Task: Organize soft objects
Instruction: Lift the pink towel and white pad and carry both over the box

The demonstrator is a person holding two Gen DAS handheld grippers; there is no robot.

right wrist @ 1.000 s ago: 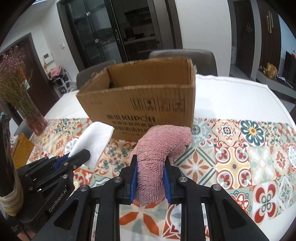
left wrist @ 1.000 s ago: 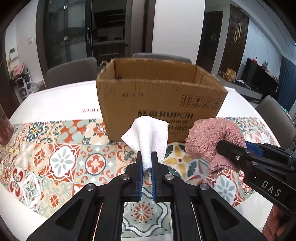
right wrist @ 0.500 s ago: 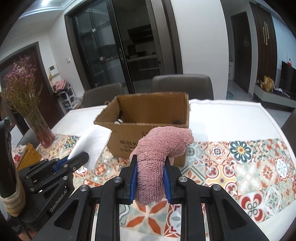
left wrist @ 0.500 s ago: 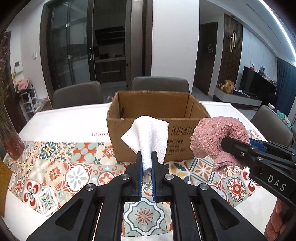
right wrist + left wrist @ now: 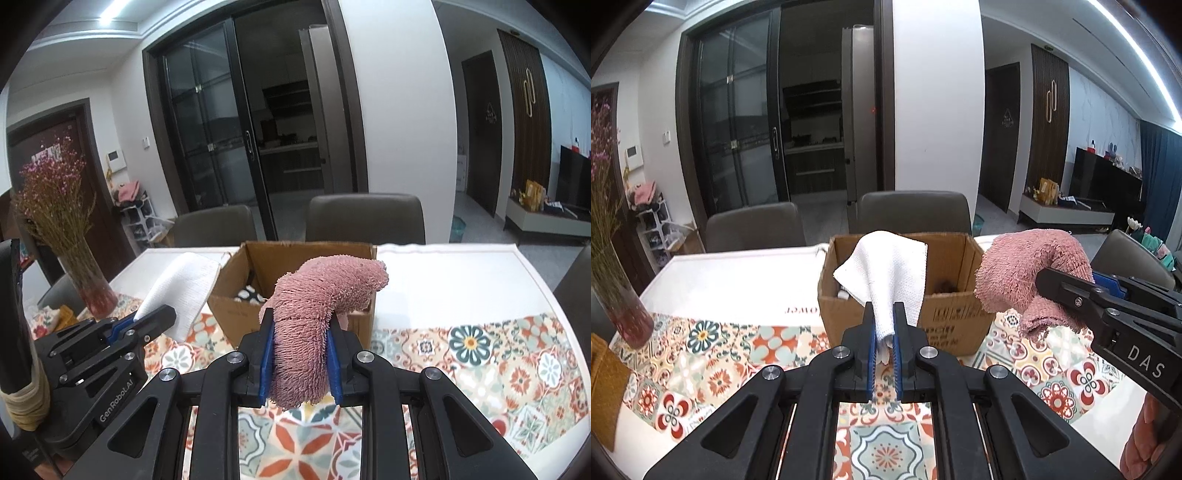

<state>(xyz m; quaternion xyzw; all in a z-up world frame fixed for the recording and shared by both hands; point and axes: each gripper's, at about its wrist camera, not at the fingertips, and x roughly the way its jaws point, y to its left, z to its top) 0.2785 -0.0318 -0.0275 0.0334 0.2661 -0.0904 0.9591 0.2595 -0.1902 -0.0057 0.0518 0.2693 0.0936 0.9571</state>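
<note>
Your left gripper (image 5: 884, 343) is clamped on a white cloth (image 5: 890, 280) that stands up from the fingers and fans toward the cardboard box (image 5: 960, 325). Your right gripper (image 5: 300, 356) pinches a pink towel (image 5: 321, 295), which rises, then bends rightward over the box's near wall. Both grippers are level above the tiled runner (image 5: 498, 354), side by side. Only the right view shows a black-and-white item (image 5: 251, 295) inside the box.

The right gripper (image 5: 300, 354) clamps a pink towel (image 5: 321, 291) above the patterned tabletop (image 5: 480, 350). Beyond it an open box (image 5: 295, 295) stands mid-table. At left, the left gripper (image 5: 155, 321) pinches a white cloth (image 5: 181, 288); a vase (image 5: 88, 284) stands by the left edge.
</note>
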